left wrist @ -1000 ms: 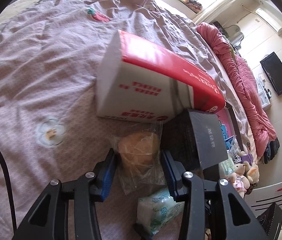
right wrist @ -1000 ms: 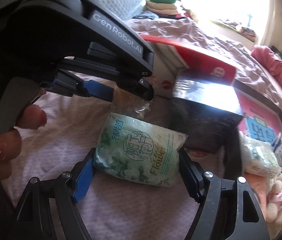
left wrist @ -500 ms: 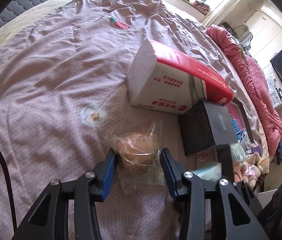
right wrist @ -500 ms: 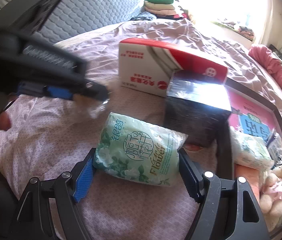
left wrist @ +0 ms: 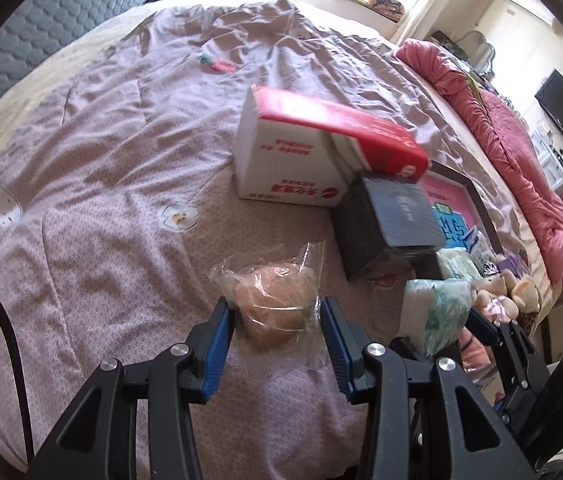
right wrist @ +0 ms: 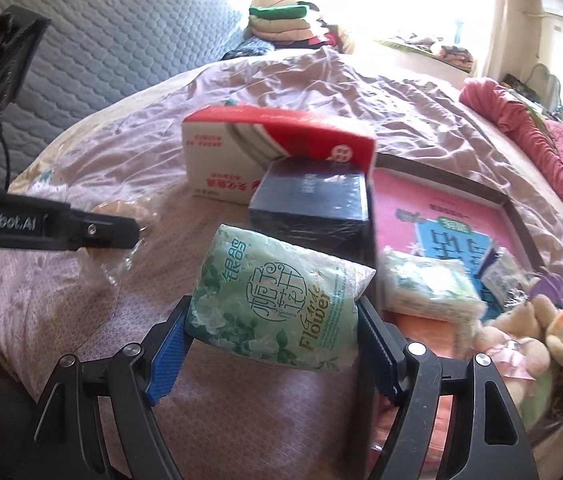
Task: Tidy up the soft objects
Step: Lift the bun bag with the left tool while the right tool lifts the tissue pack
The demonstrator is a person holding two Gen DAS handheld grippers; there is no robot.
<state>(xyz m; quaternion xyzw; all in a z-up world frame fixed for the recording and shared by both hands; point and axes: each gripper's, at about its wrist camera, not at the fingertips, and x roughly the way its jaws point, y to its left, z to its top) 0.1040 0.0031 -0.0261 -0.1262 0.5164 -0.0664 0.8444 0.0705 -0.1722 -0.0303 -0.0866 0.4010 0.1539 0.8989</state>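
— What's each gripper got?
— Left gripper (left wrist: 277, 320) is clamped on a bagged bun (left wrist: 271, 300); right gripper (right wrist: 273, 334) is clamped on a green tissue pack (right wrist: 277, 304), both above the bed (left wrist: 101, 160).
— Beyond them?
— A red-and-white box (right wrist: 265, 148), a black box (right wrist: 313, 204) against it, mid-bed.

Counts:
- Tissue packs: two. Green flowered pack (right wrist: 277, 300) at centre; second pack (right wrist: 429, 286) at 3 o'clock of it.
- Wrapped buns: one (left wrist: 275, 304).
- Boxes: two. Red-and-white box (right wrist: 257, 152) at 12 o'clock; dark box (right wrist: 313, 200) just below it.
- Trays: one (right wrist: 517, 208), at 2 o'clock.
- Plush bears: at least two (right wrist: 537, 332), at 4 o'clock; exact number unclear.
- Grippers: two.
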